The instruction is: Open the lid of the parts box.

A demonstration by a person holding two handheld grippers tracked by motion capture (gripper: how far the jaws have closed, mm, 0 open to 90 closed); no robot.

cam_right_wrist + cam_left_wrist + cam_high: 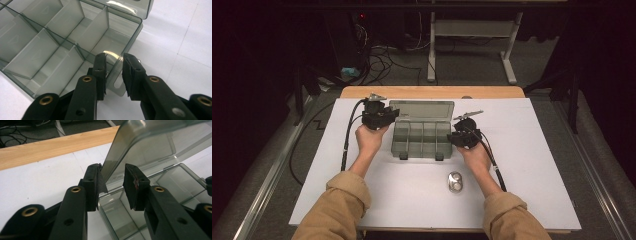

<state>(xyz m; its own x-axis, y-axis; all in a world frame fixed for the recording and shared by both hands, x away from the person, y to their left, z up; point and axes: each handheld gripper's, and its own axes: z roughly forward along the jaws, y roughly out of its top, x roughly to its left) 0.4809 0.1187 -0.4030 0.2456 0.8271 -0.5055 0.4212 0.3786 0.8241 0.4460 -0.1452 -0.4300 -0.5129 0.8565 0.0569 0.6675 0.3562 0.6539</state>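
No brand, label or writing can be read on anything here.

Your left gripper sits at the far left corner of the clear plastic box. In the left gripper view its jaws stand apart, with the raised lid of the box rising in the gap between them. The left pad lies right against the lid's edge; the right pad stands off from it, so the jaws are not clamped. Just below the jaws you look into a compartment of the box.

Your right gripper is at the right-hand end of the box, near its front corner. In the right gripper view its jaws are also apart, straddling the box's right wall: one pad is over the inside of the end compartment, the other outside above the white sheet. Whether either pad touches the wall cannot be told; the gap is wider than the wall, so nothing is gripped.

The box lies between your two grippers, lid open and tilted back away from you, dividers showing inside. Behind your right gripper, nearer to you and close by your right forearm, a small shiny metal object lies on the white sheet.
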